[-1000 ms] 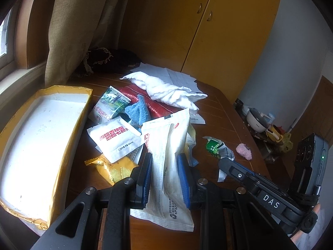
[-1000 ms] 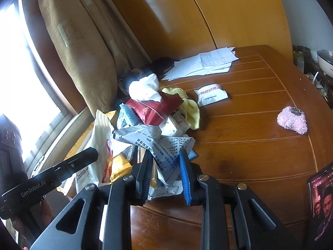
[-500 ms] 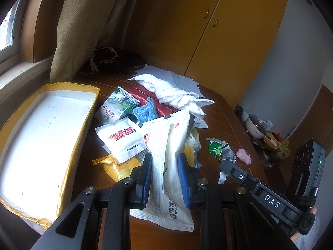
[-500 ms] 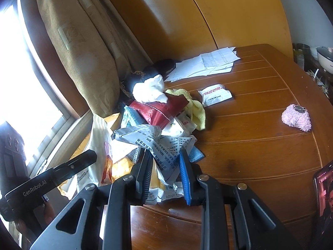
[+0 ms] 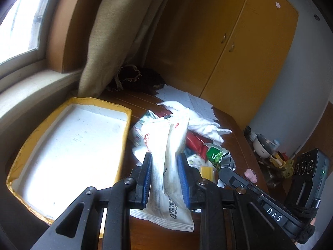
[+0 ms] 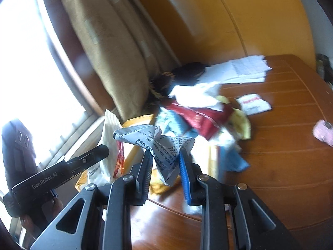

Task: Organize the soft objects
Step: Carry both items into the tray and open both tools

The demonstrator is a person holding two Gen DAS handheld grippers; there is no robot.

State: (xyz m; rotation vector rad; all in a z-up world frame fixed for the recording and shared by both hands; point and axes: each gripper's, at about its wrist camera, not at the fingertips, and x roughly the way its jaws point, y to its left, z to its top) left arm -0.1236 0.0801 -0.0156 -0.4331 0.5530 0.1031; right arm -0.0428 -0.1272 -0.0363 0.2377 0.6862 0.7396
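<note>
- Crowding the wooden desk [image 6: 287,156] is a heap of soft things: a white cloth [image 5: 199,120], a dark red pouch [image 6: 199,116], a yellow cloth [image 6: 243,125], a blue cloth [image 6: 231,160] and a green packet [image 5: 215,155], all overlapping.
- Left tool [image 5: 165,167] is clamped on a tall white plastic bag [image 5: 166,145] with red print, which stands upright between the blue pads and blocks much of the heap behind it.
- Right tool [image 6: 165,171] is clamped on a crumpled printed wrapper [image 6: 160,143], grey-white with black text, held above the desk edge (its lower end hangs between the pads).
- Each tool shows in the other's view, close alongside.
- Apart from the heap lie a small white sachet [image 6: 254,104], loose papers [image 6: 243,68] and a pink fluffy thing [image 6: 323,133], cut off at the frame edge.
- Right-wrist view is smeared by motion; packet lettering cannot be read.
- Dark fringed fabric [image 5: 135,79] sits under the curtain [image 5: 116,33], partly hidden.
- Yellow-rimmed shallow box [image 5: 124,137] with a white inside lies to the left of the heap, with nothing in it.
</note>
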